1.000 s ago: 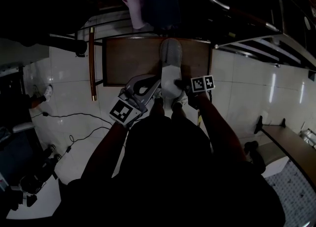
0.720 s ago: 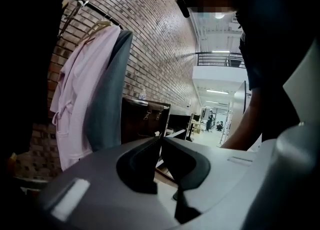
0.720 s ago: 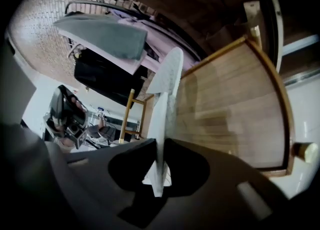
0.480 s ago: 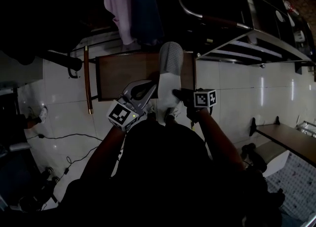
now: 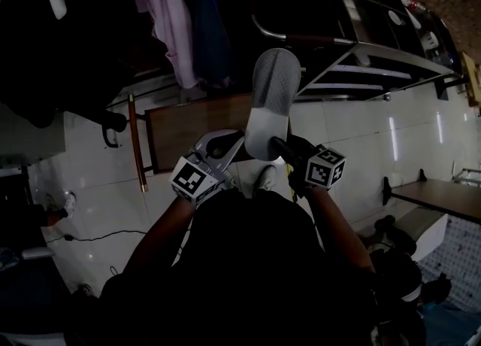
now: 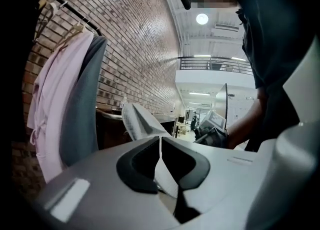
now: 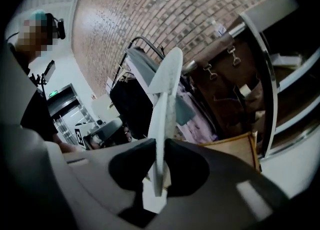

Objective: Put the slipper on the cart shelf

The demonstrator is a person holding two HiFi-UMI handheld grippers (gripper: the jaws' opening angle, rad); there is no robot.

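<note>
A pale grey slipper (image 5: pixel 272 100) hangs in the air, toe pointing up and away, above a brown wooden shelf board (image 5: pixel 180 130). My right gripper (image 5: pixel 279 144) is shut on its heel end. In the right gripper view the slipper (image 7: pixel 165 94) stands edge-on between the dark pads (image 7: pixel 187 166), which press on both its sides. My left gripper (image 5: pixel 231 140) sits just left of the slipper's heel. Its jaws meet with only a thin line between them, and the slipper (image 6: pixel 142 121) shows beyond the left gripper (image 6: pixel 160 141).
Clothes hang on a rail (image 5: pixel 169 13) at the back left. A metal rack with shelves (image 5: pixel 361 66) stands at the right, and a low bench (image 5: pixel 440 201) at the far right edge. White tiled floor (image 5: pixel 98 179) with a cable surrounds the board.
The right gripper has risen with the slipper, lifting it off the brown board and tipping its toe upward. The left gripper rose a little beside it.
</note>
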